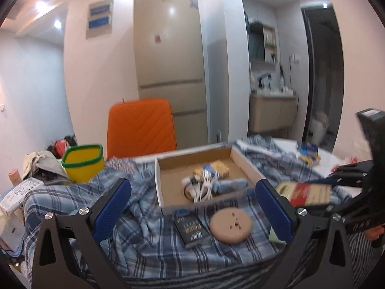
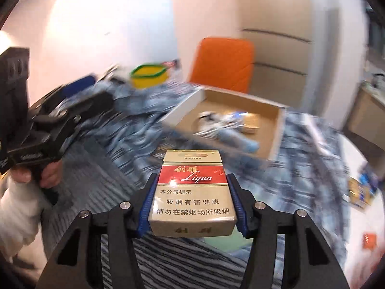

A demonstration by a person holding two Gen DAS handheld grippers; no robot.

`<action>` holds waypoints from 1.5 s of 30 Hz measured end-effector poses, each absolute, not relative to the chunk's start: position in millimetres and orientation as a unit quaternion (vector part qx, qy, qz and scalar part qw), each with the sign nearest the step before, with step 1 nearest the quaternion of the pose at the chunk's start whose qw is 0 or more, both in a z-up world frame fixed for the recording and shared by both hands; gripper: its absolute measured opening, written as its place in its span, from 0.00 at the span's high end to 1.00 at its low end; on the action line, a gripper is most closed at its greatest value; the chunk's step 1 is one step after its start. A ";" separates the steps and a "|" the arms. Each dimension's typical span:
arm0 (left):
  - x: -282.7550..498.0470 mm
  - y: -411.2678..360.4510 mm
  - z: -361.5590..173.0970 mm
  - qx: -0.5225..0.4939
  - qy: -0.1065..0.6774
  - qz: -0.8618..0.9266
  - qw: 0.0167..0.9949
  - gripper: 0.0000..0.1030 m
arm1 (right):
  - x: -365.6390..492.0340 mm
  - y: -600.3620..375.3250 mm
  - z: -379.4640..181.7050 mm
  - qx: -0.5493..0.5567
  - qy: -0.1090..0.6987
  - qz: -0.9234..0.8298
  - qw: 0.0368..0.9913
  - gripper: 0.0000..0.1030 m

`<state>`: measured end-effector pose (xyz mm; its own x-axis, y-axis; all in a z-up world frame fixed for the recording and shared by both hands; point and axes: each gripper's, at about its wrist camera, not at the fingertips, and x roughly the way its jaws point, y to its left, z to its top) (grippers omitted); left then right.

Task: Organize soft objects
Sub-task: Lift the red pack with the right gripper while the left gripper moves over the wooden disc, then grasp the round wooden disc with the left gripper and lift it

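Observation:
My right gripper (image 2: 191, 180) is shut on a red and gold cigarette pack (image 2: 192, 192) and holds it above the blue plaid cloth (image 2: 134, 130). The pack also shows in the left wrist view (image 1: 305, 192) at the right. My left gripper (image 1: 192, 192) is open and empty above the cloth, short of the open cardboard box (image 1: 166, 192). The box (image 2: 276, 130) holds a white cable (image 1: 204, 187), a blue cloth roll (image 1: 231, 184) and a tan packet (image 1: 216, 168). A round tan disc (image 1: 231, 225) and a dark pack (image 1: 191, 230) lie on the cloth in front of the box.
A yellow container with a green rim (image 1: 83, 166) stands at the left of the box. An orange chair back (image 1: 140, 127) is behind the table, with a beige fridge (image 1: 170, 72) beyond. Small packets (image 2: 361, 192) lie on the white table edge at the right.

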<state>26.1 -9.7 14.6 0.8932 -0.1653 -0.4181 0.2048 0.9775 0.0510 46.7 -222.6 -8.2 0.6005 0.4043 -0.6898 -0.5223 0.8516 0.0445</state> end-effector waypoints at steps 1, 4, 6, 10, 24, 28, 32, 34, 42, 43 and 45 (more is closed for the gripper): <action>29.8 -11.4 11.7 0.047 0.222 -0.101 0.969 0.00 | 45.3 -231.5 -9.1 -0.065 0.368 0.244 0.895 0.44; 47.7 -18.8 -1.3 0.048 0.276 -0.130 0.951 0.00 | 39.5 -252.2 -18.0 -0.047 0.367 0.210 0.905 0.44; 62.2 -27.8 -14.1 0.058 0.316 -0.160 0.933 0.00 | 35.1 -260.4 -25.6 -0.056 0.353 0.188 0.915 0.44; 82.4 -44.4 -31.6 0.090 0.355 -0.177 0.913 0.00 | 29.7 -274.6 -27.4 -0.040 0.293 0.163 0.941 0.44; 129.4 -102.0 -99.5 0.183 0.492 -0.214 0.824 0.00 | 20.2 -289.6 -12.2 -0.030 0.174 0.049 0.983 0.44; 130.4 -101.2 -103.3 0.178 0.499 -0.214 0.821 0.06 | 20.5 -291.2 -12.9 -0.035 0.171 0.052 0.983 0.44; 130.4 -96.3 -100.2 0.181 0.497 -0.215 0.821 0.22 | 17.2 -285.5 -15.8 -0.046 0.168 0.054 0.983 0.44; 129.0 -97.6 -101.0 0.188 0.495 -0.217 0.820 0.22 | 16.4 -285.8 -17.0 -0.045 0.169 0.053 0.983 0.44; 126.7 -96.9 -99.9 0.188 0.487 -0.218 0.825 0.29 | 17.7 -286.5 -18.3 -0.043 0.172 0.050 0.983 0.44; 123.6 -95.5 -95.2 0.181 0.478 -0.226 0.829 0.37 | 17.6 -286.8 -18.3 -0.042 0.171 0.050 0.983 0.44; 118.1 -89.6 -81.8 0.149 0.466 -0.245 0.837 0.70 | 17.6 -287.2 -18.1 -0.041 0.171 0.050 0.983 0.44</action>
